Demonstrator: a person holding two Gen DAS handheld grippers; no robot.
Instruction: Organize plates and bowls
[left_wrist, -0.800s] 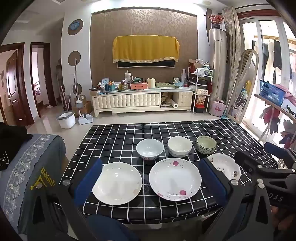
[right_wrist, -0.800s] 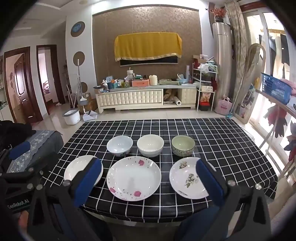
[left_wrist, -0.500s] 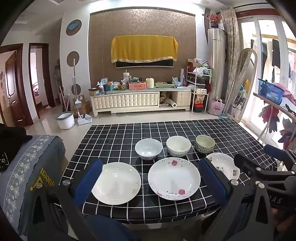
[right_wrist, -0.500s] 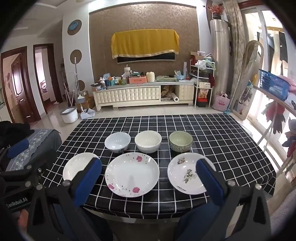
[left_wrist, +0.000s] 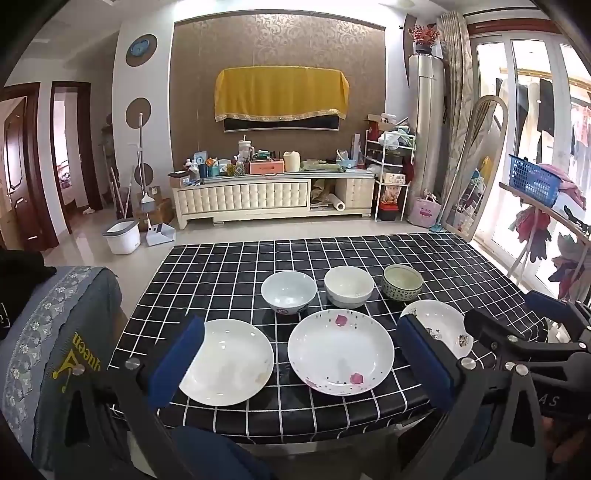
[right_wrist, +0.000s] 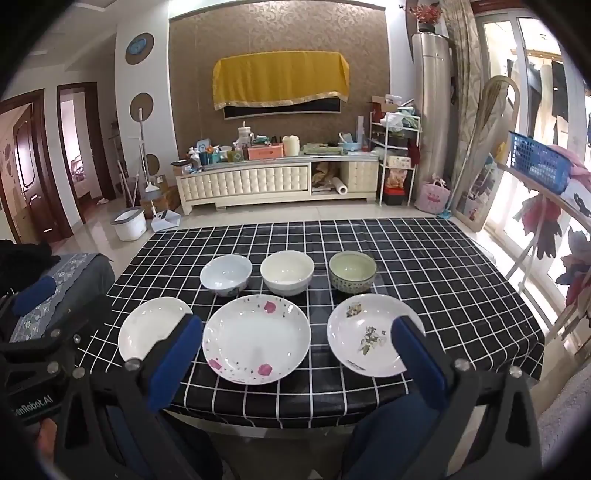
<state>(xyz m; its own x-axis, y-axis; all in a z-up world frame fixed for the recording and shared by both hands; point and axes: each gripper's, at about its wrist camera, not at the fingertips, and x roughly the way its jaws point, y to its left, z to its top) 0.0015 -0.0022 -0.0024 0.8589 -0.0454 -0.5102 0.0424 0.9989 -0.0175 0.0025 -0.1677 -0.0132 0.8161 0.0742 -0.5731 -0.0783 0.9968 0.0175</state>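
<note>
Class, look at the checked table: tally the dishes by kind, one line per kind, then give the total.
Plates: 3 (plain white plate, pink-petal plate, leaf-print plate)
Bowls: 3 (pale blue bowl, cream bowl, green bowl)
Total: 6

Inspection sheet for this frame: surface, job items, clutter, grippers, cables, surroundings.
Surface: table under a black cloth with a white grid.
Job's things: three bowls in the far row: pale blue bowl, cream bowl, green bowl. Three plates in the near row: plain white plate, pink-petal plate, floral plate. All apart, none stacked.
Clutter: nothing seen on the table.
Grippers: left gripper and right gripper both open, empty, short of the table.
Cables: nothing seen.
Surroundings: crowded TV cabinet, mop bucket, blue basket.
</note>
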